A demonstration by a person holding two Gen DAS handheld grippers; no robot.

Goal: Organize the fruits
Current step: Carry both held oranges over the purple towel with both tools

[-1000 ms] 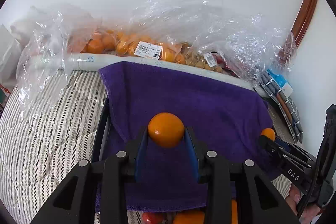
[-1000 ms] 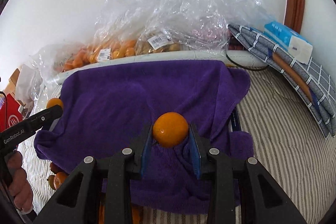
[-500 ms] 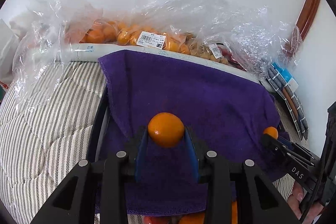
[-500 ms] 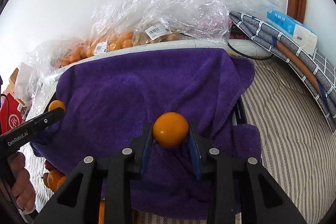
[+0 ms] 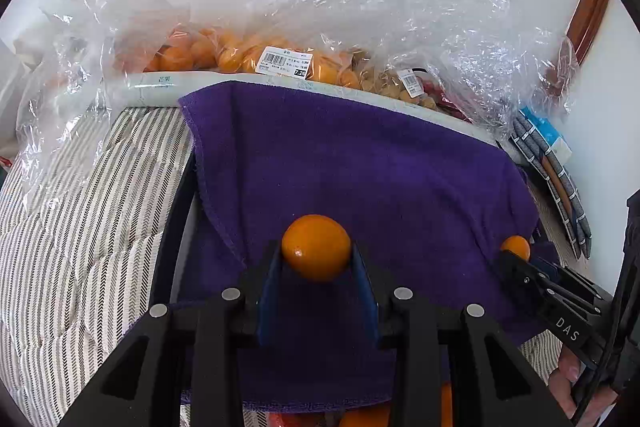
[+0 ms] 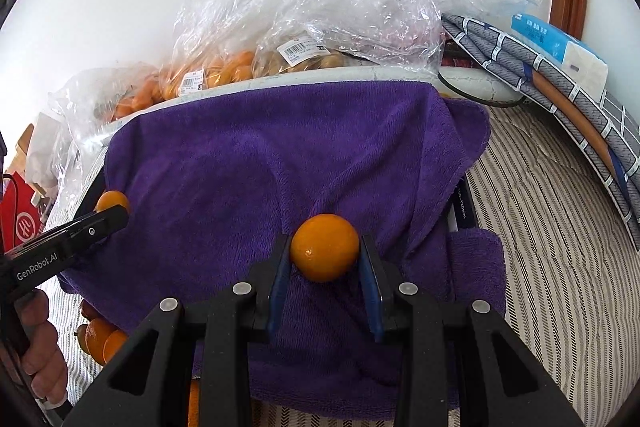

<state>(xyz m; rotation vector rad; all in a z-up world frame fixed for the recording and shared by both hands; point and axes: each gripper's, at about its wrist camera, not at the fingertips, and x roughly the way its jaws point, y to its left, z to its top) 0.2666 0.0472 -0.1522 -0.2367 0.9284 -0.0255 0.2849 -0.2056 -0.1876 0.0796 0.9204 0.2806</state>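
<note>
My left gripper point(image 5: 316, 259) is shut on a small orange point(image 5: 316, 247) and holds it above a purple towel point(image 5: 360, 167). My right gripper point(image 6: 325, 257) is shut on another small orange point(image 6: 325, 247) above the same towel point(image 6: 260, 167). Each gripper shows in the other's view: the right one point(image 5: 516, 253) at the towel's right edge, the left one point(image 6: 110, 211) at its left edge, each with its orange. More loose oranges point(image 6: 100, 339) lie below the towel's near left edge.
Clear plastic bags of oranges point(image 5: 224, 55) and other fruit point(image 6: 304, 59) lie behind a white rim point(image 5: 160, 85) at the wall. A striped cover point(image 6: 560, 227) surrounds the towel. Folded checked cloth point(image 6: 560, 83) and a blue tissue pack point(image 6: 560, 43) lie at right.
Both grippers have moved forward and lower over the purple towel, each still holding its orange. The bags at the back look nearer.
</note>
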